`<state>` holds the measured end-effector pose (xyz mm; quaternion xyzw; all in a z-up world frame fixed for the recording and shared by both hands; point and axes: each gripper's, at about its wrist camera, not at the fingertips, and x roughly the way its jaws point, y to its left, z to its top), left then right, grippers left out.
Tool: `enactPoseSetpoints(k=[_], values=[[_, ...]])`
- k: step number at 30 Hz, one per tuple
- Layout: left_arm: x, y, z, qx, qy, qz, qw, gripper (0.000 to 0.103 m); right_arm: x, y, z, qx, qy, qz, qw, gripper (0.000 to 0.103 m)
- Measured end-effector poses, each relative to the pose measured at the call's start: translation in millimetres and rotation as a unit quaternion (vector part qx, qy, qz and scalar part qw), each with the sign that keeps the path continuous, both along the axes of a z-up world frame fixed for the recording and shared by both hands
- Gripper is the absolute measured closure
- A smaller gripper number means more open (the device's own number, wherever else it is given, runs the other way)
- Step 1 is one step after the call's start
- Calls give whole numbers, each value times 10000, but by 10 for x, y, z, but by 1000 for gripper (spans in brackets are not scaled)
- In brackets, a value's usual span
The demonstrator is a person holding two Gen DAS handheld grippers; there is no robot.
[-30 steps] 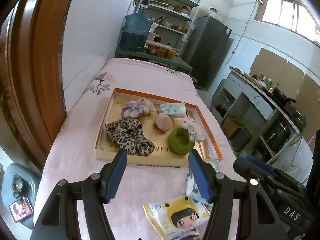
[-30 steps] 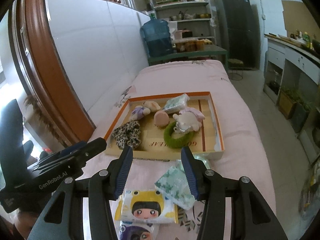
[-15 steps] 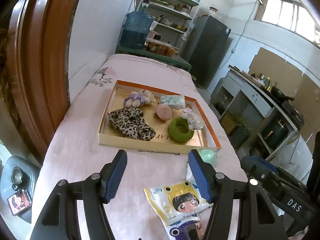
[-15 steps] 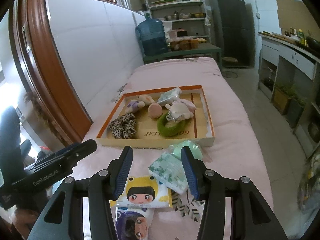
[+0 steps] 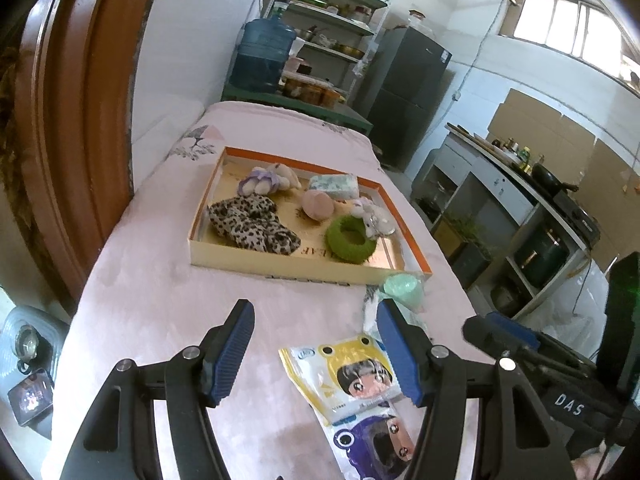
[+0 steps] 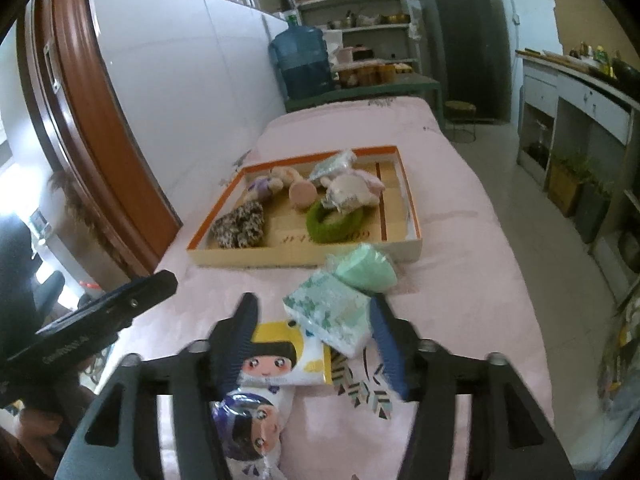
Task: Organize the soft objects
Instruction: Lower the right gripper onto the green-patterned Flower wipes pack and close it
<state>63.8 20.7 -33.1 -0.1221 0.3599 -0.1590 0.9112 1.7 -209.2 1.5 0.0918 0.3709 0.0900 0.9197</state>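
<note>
An orange-rimmed cardboard tray point(image 5: 298, 270) point(image 6: 304, 258) on the pink-covered table holds a leopard scrunchie point(image 5: 252, 226), a green ring point(image 5: 350, 238), plush toys point(image 5: 268, 180), a pink puff point(image 5: 317, 205) and a tissue pack point(image 5: 334, 186). In front of the tray lie a mint-green soft item point(image 6: 366, 270), a green-patterned tissue pack point(image 6: 330, 312), a yellow cartoon pack point(image 6: 280, 356) and a purple cartoon pack point(image 6: 250, 428). My left gripper point(image 5: 314, 350) is open and empty over the cloth. My right gripper point(image 6: 316, 344) is open, fingers either side of the patterned pack and yellow pack.
A wall and a wooden door frame point(image 5: 60, 140) run along the left. A water jug point(image 5: 262, 56), shelves and a fridge point(image 5: 404, 92) stand beyond the table. Cabinets point(image 6: 580, 128) line the right side. The table edge point(image 6: 516, 280) drops off at the right.
Both grippers have pulled back from the tray toward the near end of the table. More of the loose packs in front of the tray has come into view. Both stay open.
</note>
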Motion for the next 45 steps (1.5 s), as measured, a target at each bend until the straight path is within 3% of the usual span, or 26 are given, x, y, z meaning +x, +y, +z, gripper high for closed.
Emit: enactPoseSetpoints(k=[4,13,22,27,33,34,36,39,45], values=[[-40,-58,-59,33,41,-102,9999,40,29,10,-147,-87,121,224,9996,30],[-22,-107,-175,23,186,-182,9997,40,447,-66,-478,-284,448,1064,9929,30],[58,-63,-283,29,294,-178,9994,40,856,-111,-675,-412,916,2241,9694,28],[141,-41,-365,26,411,-118,9991,40,976,-12,-748,-628,1088,2578,9580,28],[196,-47,-428,58,501,-100,9987,40,1049,107,-825,-729,1148,2700,9532,28],[200,-46,-435,60,509,-99,9986,40,1047,107,-826,-695,1146,2690,9538,34],[208,-42,-450,64,527,-98,9985,40,1044,110,-821,-561,1135,2644,9561,43],[209,-40,-460,67,543,-104,9984,40,992,119,-803,-597,1080,2522,9598,47],[171,-26,-474,38,532,-142,9985,40,781,91,-704,-426,858,2175,9713,48]])
